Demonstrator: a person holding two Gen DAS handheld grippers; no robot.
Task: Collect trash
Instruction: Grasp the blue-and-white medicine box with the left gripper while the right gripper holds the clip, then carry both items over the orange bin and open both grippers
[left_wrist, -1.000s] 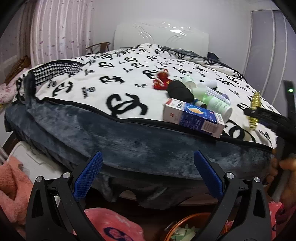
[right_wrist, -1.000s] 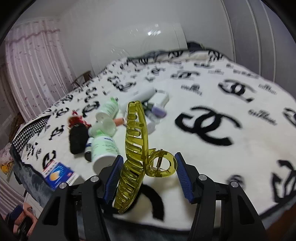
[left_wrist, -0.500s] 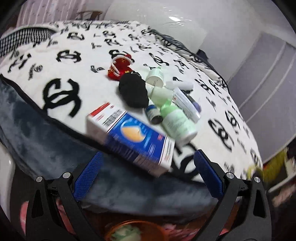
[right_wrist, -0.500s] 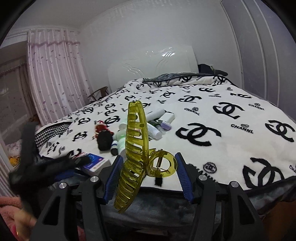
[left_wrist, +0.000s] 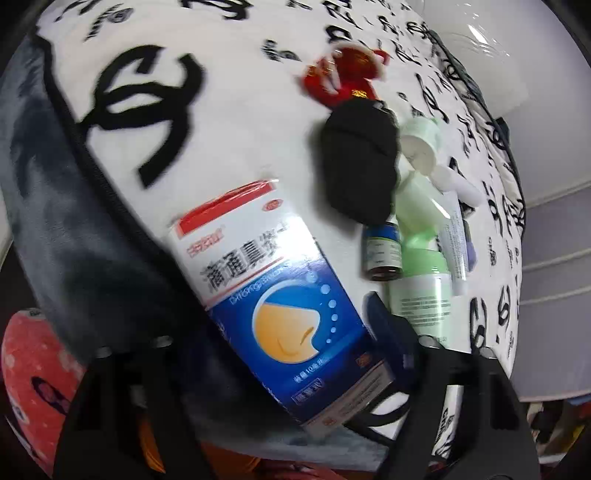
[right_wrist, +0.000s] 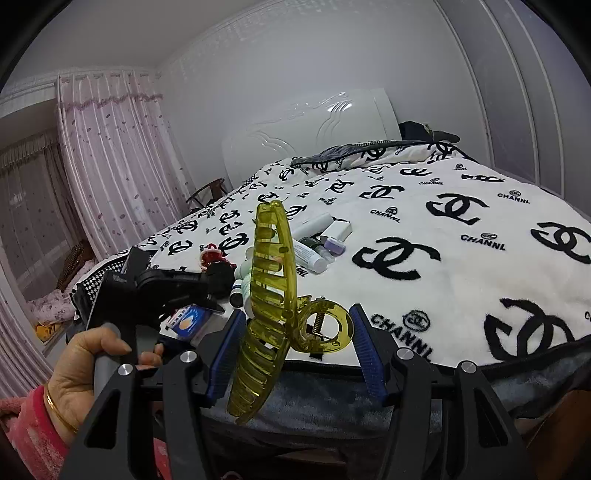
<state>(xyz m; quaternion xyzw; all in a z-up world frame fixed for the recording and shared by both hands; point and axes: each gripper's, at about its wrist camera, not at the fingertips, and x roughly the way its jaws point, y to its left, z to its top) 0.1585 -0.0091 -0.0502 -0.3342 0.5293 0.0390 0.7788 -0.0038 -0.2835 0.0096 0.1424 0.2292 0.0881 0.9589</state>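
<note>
The right claw (right_wrist: 295, 350) has black angular plastic arms, each fixed with round silver screws, and ribbed blue pads (right_wrist: 369, 354) lining the inner faces of its fingers. The left claw (right_wrist: 173, 291) is black too, on a grey handle. The left hand (right_wrist: 92, 365) wears a thin gold bangle (right_wrist: 59, 410) and a fuzzy pink-red sleeve (right_wrist: 29, 435).
</note>
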